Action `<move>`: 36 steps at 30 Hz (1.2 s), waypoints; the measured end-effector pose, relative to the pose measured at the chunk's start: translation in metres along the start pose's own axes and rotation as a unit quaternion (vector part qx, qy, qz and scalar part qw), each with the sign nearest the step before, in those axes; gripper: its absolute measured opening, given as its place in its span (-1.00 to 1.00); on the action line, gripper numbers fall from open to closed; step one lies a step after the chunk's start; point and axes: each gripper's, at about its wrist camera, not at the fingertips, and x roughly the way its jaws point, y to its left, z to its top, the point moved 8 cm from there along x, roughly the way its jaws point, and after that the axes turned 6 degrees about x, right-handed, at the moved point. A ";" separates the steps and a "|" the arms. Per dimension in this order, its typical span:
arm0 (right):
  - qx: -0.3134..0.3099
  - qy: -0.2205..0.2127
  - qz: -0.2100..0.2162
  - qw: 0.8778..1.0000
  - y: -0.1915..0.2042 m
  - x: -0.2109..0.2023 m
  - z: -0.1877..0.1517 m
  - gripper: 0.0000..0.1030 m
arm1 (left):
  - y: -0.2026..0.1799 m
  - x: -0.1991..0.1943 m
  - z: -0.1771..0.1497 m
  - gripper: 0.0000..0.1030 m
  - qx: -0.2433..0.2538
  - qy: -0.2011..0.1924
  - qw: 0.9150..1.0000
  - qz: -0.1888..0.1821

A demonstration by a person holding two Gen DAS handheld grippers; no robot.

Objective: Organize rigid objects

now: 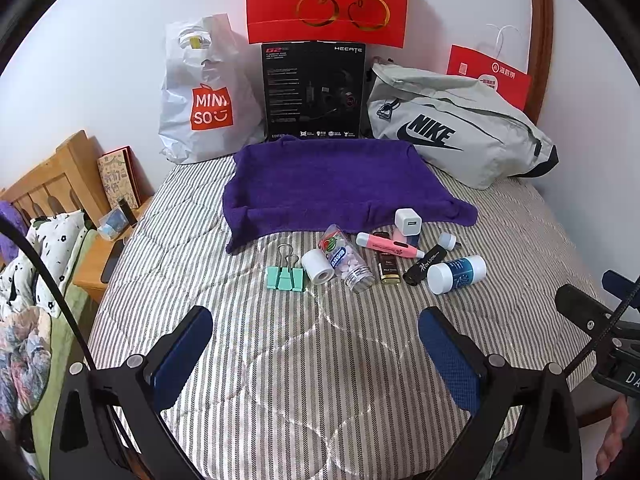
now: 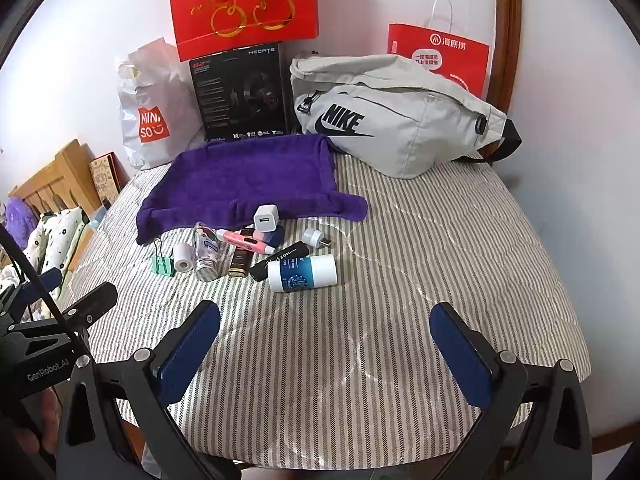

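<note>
Both the left gripper (image 1: 316, 354) and the right gripper (image 2: 326, 350) hang spread wide and empty over the striped quilt (image 2: 420, 280); ahead of both lies the row of small objects in front of the purple towel (image 1: 336, 180); the white-and-blue bottle (image 2: 302, 273) ends the row, lying on its side with its long axis across the right jaws, probably the nearer pair; the mint binder clip (image 1: 285, 277) sits toward the left; behind the pink highlighter (image 1: 386, 245) things overlap and are hard to tell apart.

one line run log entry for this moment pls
left gripper: open, empty | right gripper: open, empty | small rigid items: clustered on striped quilt beside purple towel | phase: none grasped
</note>
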 end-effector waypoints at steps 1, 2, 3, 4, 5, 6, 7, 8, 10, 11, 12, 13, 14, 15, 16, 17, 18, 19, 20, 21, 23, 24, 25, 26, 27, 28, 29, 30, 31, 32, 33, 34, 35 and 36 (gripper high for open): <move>0.000 0.000 0.000 1.000 0.000 0.000 0.000 1.00 | 0.000 0.000 0.000 1.00 0.000 0.000 1.000 0.001; 0.000 -0.001 0.000 1.000 0.000 -0.001 0.000 1.00 | 0.001 0.000 0.000 1.00 0.001 0.000 1.000 0.001; 0.000 0.000 0.001 1.000 0.001 -0.001 0.000 1.00 | 0.001 0.000 -0.001 1.00 0.001 0.001 1.000 0.003; -0.001 0.000 0.001 1.000 0.001 -0.002 0.000 1.00 | 0.002 0.000 -0.001 1.00 0.001 0.001 1.000 0.004; -0.001 -0.001 0.001 1.000 0.001 -0.002 -0.001 1.00 | 0.002 0.000 -0.002 1.00 0.001 0.001 1.000 0.004; -0.002 -0.002 0.001 1.000 0.002 -0.003 -0.001 1.00 | 0.002 -0.001 -0.002 1.00 0.000 0.001 1.000 0.005; -0.002 -0.002 0.001 1.000 0.002 -0.003 -0.001 1.00 | 0.003 -0.001 -0.002 1.00 0.000 0.001 1.000 0.005; -0.003 -0.002 0.002 1.000 0.003 -0.004 -0.001 1.00 | 0.003 -0.002 -0.003 1.00 -0.001 0.000 1.000 0.005; -0.005 -0.003 0.003 1.000 0.003 -0.005 -0.002 1.00 | 0.004 -0.003 -0.003 1.00 -0.001 0.000 1.000 0.006; -0.006 -0.004 0.003 1.000 0.003 -0.005 -0.002 1.00 | 0.005 -0.003 -0.003 1.00 -0.002 -0.001 1.000 0.006; -0.006 -0.005 0.002 1.000 0.003 -0.005 -0.002 1.00 | 0.005 -0.003 -0.003 1.00 -0.001 -0.001 1.000 0.006; -0.007 -0.005 -0.001 1.000 0.003 -0.005 -0.002 1.00 | 0.005 -0.003 -0.003 1.00 -0.001 -0.001 1.000 0.007; -0.008 -0.006 -0.002 1.000 0.004 -0.006 -0.002 1.00 | 0.005 -0.003 -0.004 1.00 -0.001 -0.001 1.000 0.007; -0.008 -0.005 -0.002 1.000 0.004 -0.006 -0.003 1.00 | 0.006 -0.004 -0.004 1.00 -0.001 -0.001 1.000 0.008; -0.008 -0.005 -0.001 1.000 0.004 -0.006 -0.003 1.00 | 0.006 -0.004 -0.005 1.00 -0.001 -0.001 1.000 0.008; -0.008 -0.005 -0.002 1.000 0.004 -0.006 -0.003 1.00 | 0.006 -0.004 -0.005 1.00 -0.001 -0.001 1.000 0.008; -0.009 -0.005 -0.003 1.000 0.004 -0.006 -0.003 1.00 | 0.006 -0.004 -0.005 1.00 -0.002 -0.001 1.000 0.009; -0.009 -0.005 -0.004 1.000 0.004 -0.006 -0.003 1.00 | 0.006 -0.004 -0.005 1.00 -0.002 -0.001 1.000 0.009; -0.009 -0.006 -0.004 1.000 0.004 -0.007 -0.003 1.00 | 0.007 -0.005 -0.005 1.00 -0.002 -0.002 1.000 0.009; -0.008 -0.006 -0.003 1.000 0.004 -0.007 -0.003 1.00 | 0.007 -0.006 -0.006 1.00 -0.003 -0.002 1.000 0.009; -0.007 -0.006 -0.002 1.000 0.003 -0.008 -0.003 1.00 | 0.008 -0.007 -0.006 1.00 -0.003 -0.003 1.000 0.010; -0.007 -0.006 -0.002 1.000 0.003 -0.008 -0.003 1.00 | 0.008 -0.007 -0.006 1.00 -0.003 -0.003 1.000 0.010; -0.007 -0.007 -0.002 1.000 0.003 -0.008 -0.003 1.00 | 0.008 -0.007 -0.006 1.00 -0.003 -0.003 1.000 0.010; -0.007 -0.007 -0.002 1.000 0.003 -0.009 -0.003 1.00 | 0.008 -0.007 -0.006 1.00 -0.003 -0.002 1.000 0.010; -0.008 -0.006 -0.002 1.000 0.004 -0.009 -0.003 1.00 | 0.009 -0.008 -0.006 1.00 -0.003 -0.002 1.000 0.011; -0.008 -0.006 -0.001 1.000 0.004 -0.009 -0.003 1.00 | 0.008 -0.008 -0.006 1.00 -0.002 -0.002 1.000 0.010; -0.008 -0.006 -0.001 1.000 0.004 -0.009 -0.003 1.00 | 0.008 -0.008 -0.005 1.00 -0.001 -0.002 1.000 0.010; -0.008 -0.005 0.000 1.000 0.004 -0.009 -0.003 1.00 | 0.008 -0.009 -0.005 1.00 -0.001 -0.002 1.000 0.011; -0.007 -0.005 0.000 1.000 0.004 -0.009 -0.003 1.00 | 0.008 -0.009 -0.005 1.00 0.000 -0.002 1.000 0.012; -0.007 -0.005 0.000 1.000 0.004 -0.008 -0.002 1.00 | 0.008 -0.009 -0.005 1.00 0.000 -0.002 1.000 0.011; -0.007 -0.005 0.000 1.000 0.004 -0.008 -0.003 1.00 | 0.008 -0.009 -0.005 1.00 -0.001 -0.002 1.000 0.011; -0.006 -0.004 0.000 1.000 0.004 -0.008 -0.003 1.00 | 0.008 -0.009 -0.005 1.00 -0.001 -0.002 1.000 0.011; -0.006 -0.004 -0.001 1.000 0.004 -0.008 -0.003 1.00 | 0.008 -0.009 -0.005 1.00 -0.001 -0.002 1.000 0.011; -0.006 -0.004 -0.001 1.000 0.004 -0.009 -0.003 1.00 | 0.008 -0.009 -0.005 1.00 -0.002 -0.002 1.000 0.012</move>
